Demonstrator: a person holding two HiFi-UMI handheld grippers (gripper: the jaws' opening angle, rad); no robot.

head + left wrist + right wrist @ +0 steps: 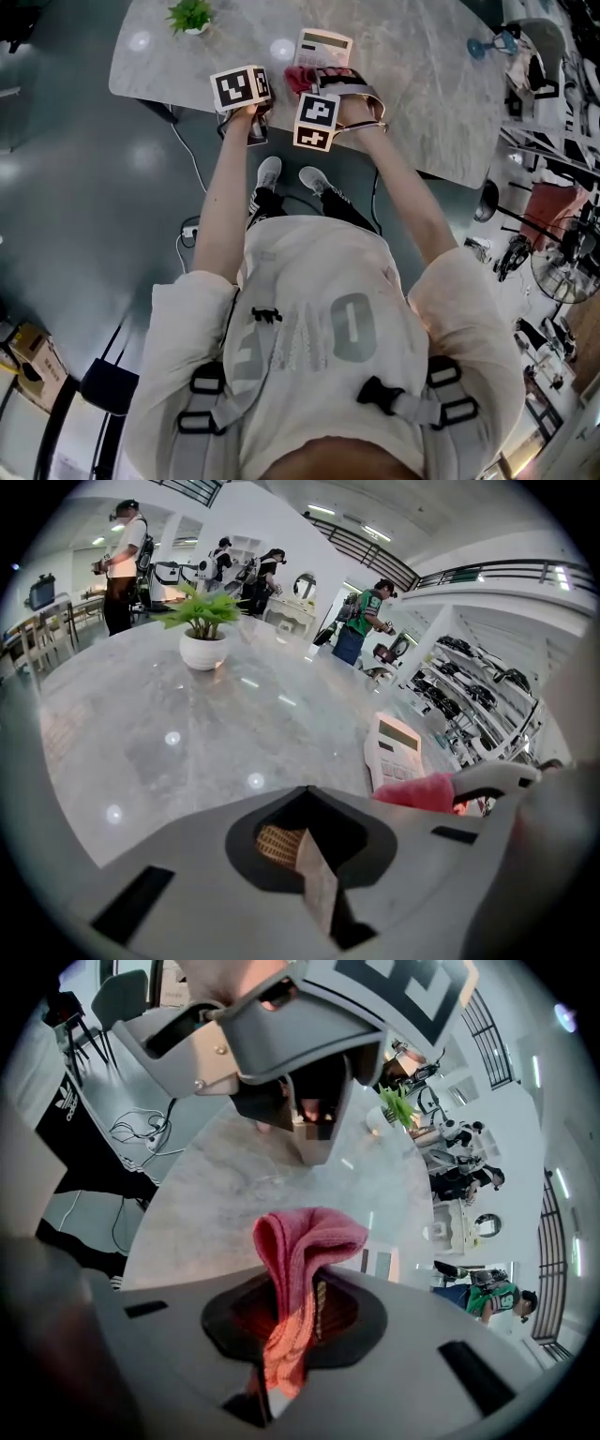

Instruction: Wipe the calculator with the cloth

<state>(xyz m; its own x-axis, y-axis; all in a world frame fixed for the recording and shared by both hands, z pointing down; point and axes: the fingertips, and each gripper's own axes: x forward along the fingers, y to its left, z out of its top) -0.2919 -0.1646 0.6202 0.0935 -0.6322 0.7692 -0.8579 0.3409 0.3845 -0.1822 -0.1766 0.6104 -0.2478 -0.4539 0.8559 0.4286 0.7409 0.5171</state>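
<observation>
Pale marble-pattern table [422, 84] in an open hall, potted plant [190, 16] at its eleven o'clock corner; on it we list one cream desk calculator [323, 47], flat, at twelve o'clock just beyond the right gripper [286, 1335]. That gripper is clamped on a pink knitted cloth [305, 1241], a soft fold standing out of the jaws; the left gripper [309, 883], at its nine o'clock, is closed on nothing. We judge the cloth limp, light, best pinched at a bunched fold; the calculator light, rigid, liable to slide on the smooth top, so best steadied at an edge.
</observation>
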